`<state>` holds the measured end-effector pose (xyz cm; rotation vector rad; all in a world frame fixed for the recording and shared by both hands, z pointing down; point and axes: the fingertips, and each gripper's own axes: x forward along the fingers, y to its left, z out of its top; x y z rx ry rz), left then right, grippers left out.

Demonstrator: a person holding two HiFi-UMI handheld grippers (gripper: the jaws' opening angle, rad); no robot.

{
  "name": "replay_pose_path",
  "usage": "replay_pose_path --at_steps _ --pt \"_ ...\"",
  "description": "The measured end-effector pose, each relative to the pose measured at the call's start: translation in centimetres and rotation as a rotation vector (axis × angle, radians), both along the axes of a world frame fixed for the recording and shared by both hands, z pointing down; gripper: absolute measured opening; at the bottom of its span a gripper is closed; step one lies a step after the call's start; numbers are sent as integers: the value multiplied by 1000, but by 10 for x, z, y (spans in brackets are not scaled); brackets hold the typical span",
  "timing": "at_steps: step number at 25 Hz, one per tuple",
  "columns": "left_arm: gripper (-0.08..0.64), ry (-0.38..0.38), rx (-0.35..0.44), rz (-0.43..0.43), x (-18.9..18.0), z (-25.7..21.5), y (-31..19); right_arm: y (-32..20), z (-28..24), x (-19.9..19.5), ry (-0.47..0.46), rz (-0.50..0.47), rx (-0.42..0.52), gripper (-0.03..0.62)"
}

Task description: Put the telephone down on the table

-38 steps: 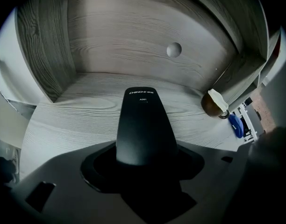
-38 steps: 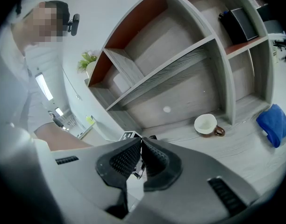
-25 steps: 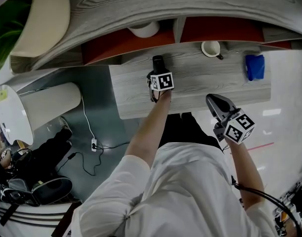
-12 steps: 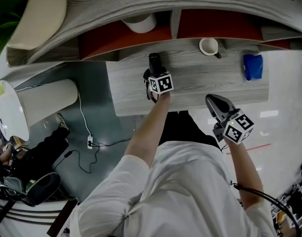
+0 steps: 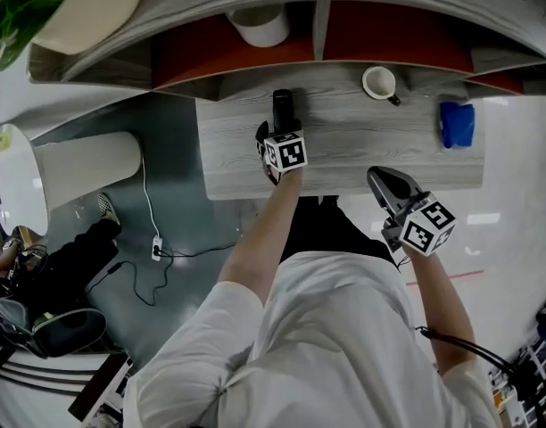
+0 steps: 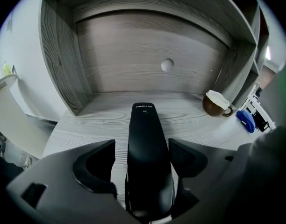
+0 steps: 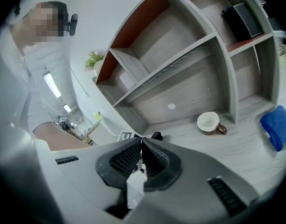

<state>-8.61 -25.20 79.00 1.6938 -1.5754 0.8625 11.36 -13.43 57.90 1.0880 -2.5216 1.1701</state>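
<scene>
As I let go:
Left gripper [image 6: 142, 148]: jaws were opening, clear of slim black plastic telephone [image 6: 145, 125] lying left on grey wooden table [image 5: 389, 150].
Right gripper [image 7: 139, 146]: jaws together, empty.
Withdrawal: I judged straight back best, no nudging.

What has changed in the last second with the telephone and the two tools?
The left tool is opening its jaws and letting go of the telephone, which lies flat on the table between them, both pads off it. The right tool stays shut and empty; the cup and blue cloth have not moved.
</scene>
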Motion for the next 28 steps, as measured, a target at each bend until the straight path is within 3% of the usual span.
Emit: replay_pose_path --at_steps 5,11,14,20,22,28 --pt "348 26 42 13 -5 -21 20 7 -9 6 -5 -26 30 18" --pt "332 88 178 -14 -18 -94 51 17 -20 17 30 -48 60 18" --pt "192 112 235 -16 -23 -133 71 21 -31 25 47 -36 82 18" --pt "42 148 344 -18 -41 -195 104 32 -55 22 54 -24 139 17" --pt "11 164 370 -8 -46 -212 115 36 -65 18 43 -12 151 17" --pt "8 234 441 65 -60 -263 142 53 -94 0 14 53 188 17"
